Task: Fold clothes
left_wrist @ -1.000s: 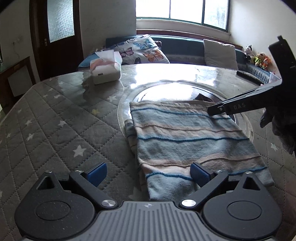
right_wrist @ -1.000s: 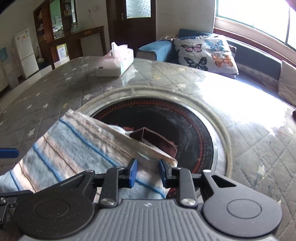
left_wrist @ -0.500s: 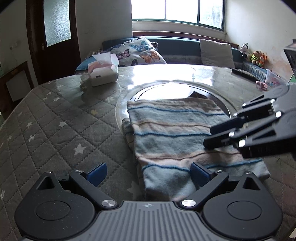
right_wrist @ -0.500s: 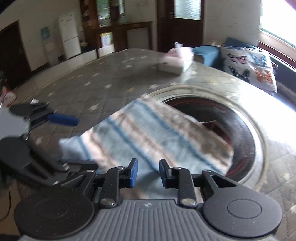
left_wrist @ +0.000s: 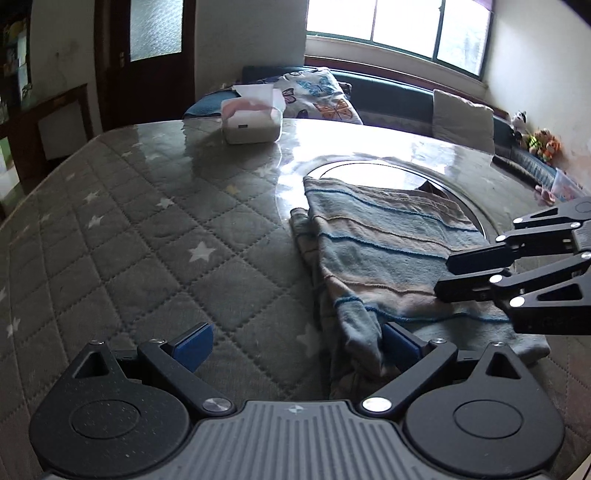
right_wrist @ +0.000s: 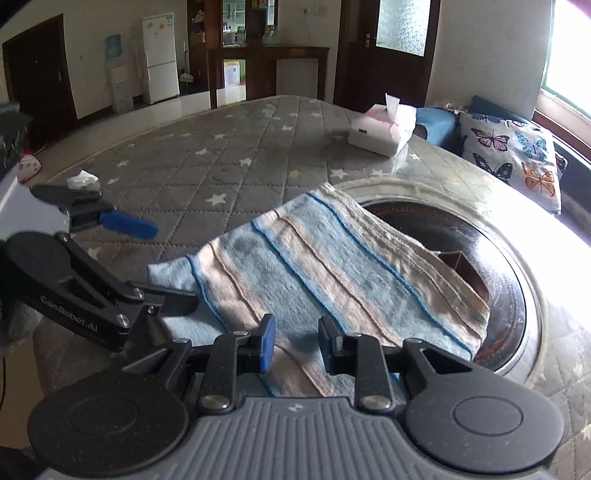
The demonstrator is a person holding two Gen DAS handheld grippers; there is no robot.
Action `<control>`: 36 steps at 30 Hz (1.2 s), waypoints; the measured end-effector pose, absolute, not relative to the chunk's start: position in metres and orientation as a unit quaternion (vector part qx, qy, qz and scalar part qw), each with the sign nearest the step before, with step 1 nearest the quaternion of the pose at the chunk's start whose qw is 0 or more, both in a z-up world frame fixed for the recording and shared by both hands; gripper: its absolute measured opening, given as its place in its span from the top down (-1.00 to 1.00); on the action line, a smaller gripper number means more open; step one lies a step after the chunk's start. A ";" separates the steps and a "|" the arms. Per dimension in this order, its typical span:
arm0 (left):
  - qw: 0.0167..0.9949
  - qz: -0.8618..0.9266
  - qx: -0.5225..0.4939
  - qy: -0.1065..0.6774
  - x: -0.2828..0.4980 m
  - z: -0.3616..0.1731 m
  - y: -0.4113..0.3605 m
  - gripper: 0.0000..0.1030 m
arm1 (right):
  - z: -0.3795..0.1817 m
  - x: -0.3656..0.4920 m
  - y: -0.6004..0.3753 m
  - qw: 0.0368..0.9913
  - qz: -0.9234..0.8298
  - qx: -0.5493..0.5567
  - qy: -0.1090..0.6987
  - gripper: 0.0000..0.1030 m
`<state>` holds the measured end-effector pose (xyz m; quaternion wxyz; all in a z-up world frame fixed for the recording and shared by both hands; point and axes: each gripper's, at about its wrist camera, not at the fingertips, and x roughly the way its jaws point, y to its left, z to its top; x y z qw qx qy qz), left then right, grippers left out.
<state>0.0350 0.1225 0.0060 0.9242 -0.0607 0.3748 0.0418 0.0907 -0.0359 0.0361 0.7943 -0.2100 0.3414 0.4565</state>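
The folded striped towel [left_wrist: 388, 258] is straddled by the wide-spread left hand-held gripper [left_wrist: 295, 341]; the right hand-held gripper [right_wrist: 293, 338] is held narrowly parted, empty, above it.

Big bench [left_wrist: 155, 229] under a grey quilted star-print cover, round dark inset [right_wrist: 495, 251] in the middle. Tissue box [left_wrist: 253, 118] at the far edge. Bright window [left_wrist: 399, 29] behind, glare on the surface. Long dark sofa [left_wrist: 391, 98] below it, butterfly pillow [left_wrist: 317, 94], pale cushion [left_wrist: 463, 120], plush toys [left_wrist: 539, 142] at the end. Dark wooden door [left_wrist: 147, 59] with frosted glass. White fridge [right_wrist: 159, 57] and wooden cabinet [right_wrist: 266, 66] across the room, pale walls.
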 end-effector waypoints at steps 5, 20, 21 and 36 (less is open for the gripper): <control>0.922 0.045 -0.078 0.376 0.032 0.005 0.126 -0.93 | 0.033 0.078 -0.035 0.782 0.469 -0.227 0.342 0.50; 0.926 0.044 -0.088 0.364 0.028 0.009 0.132 -0.92 | 0.039 0.110 0.001 0.781 0.474 -0.216 0.344 0.50; 0.927 0.044 -0.089 0.363 0.027 0.011 0.133 -0.92 | 0.039 0.113 0.005 0.780 0.475 -0.214 0.347 0.50; 0.933 0.049 -0.105 0.341 0.033 0.023 0.144 -0.91 | 0.034 0.146 0.035 0.785 0.467 -0.198 0.356 0.50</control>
